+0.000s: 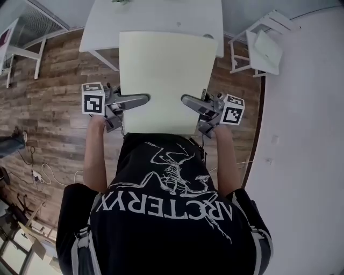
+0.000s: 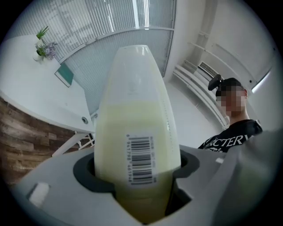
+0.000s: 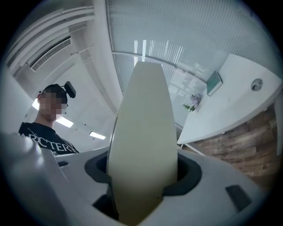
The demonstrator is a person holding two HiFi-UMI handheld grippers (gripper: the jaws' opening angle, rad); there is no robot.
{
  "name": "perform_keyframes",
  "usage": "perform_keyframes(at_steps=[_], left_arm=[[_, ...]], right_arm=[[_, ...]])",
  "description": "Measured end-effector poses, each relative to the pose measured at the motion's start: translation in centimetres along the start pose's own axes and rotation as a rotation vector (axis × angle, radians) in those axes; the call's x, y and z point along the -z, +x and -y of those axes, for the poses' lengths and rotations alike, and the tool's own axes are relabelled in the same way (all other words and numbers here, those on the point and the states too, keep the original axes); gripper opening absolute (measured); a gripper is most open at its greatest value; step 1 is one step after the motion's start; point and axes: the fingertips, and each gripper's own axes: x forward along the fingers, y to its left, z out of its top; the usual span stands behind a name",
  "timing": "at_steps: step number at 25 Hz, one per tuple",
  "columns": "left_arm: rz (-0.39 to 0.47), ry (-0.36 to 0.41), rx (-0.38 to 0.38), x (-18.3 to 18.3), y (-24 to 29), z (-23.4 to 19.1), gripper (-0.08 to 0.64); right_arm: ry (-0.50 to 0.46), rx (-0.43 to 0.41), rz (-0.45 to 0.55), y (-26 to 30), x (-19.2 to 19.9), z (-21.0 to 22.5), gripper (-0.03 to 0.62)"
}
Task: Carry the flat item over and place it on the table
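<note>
Wood-plank floor (image 1: 48,107) fills the head view from 9 to 12 o'clock, meeting a plain white floor from 1 to 5 o'clock. A white surface (image 1: 156,16) sits at 12 o'clock. At 6 o'clock is the person's black shirt (image 1: 166,215), printed "ARC'TERYX" in white under a skeleton-like figure.

The cream board (image 1: 161,80) is at the centre, held up off the floor, with its far edge overlapping the surface's near edge in the picture. Whether it touches the surface cannot be told. A white chair (image 1: 263,45) stands at 2 o'clock, well apart from the board.

The left claw (image 1: 141,99) pinches the board's edge at 9 o'clock, and the right claw (image 1: 188,100) pinches the opposite edge at 3 o'clock. Each gripper view shows the board's edge seated between its jaws, which press on both faces. Marker cubes ride outside them, the left cube (image 1: 92,98) and the right cube (image 1: 233,109).

A barcode (image 2: 141,159) runs along the board's face just above the left jaws, and its digits are too blurred to read. On the surface at 10 o'clock in that view are a teal book (image 2: 66,74) and a small plant (image 2: 42,42).
</note>
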Motion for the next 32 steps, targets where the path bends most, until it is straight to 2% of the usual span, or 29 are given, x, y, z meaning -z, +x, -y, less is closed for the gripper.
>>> perform_keyframes(at_steps=[5, 9, 17, 32], left_arm=[[-0.026, -0.004, 0.036, -9.2, -2.4, -4.6, 0.353], [-0.049, -0.002, 0.061, -13.1, -2.9, -7.1, 0.353], [-0.049, -0.028, 0.043, -16.2, -2.5, -10.2, 0.353], [-0.011, -0.029, -0.001, -18.5, 2.9, -11.8, 0.353]], right_arm=[[-0.019, 0.043, 0.018, 6.3, -7.2, 3.8, 0.275], [-0.030, 0.069, 0.040, 8.6, -10.3, 6.1, 0.276], [0.005, 0.059, 0.035, 9.8, -13.0, 9.4, 0.276], [0.018, 0.013, -0.007, 6.0, -17.5, 12.4, 0.275]])
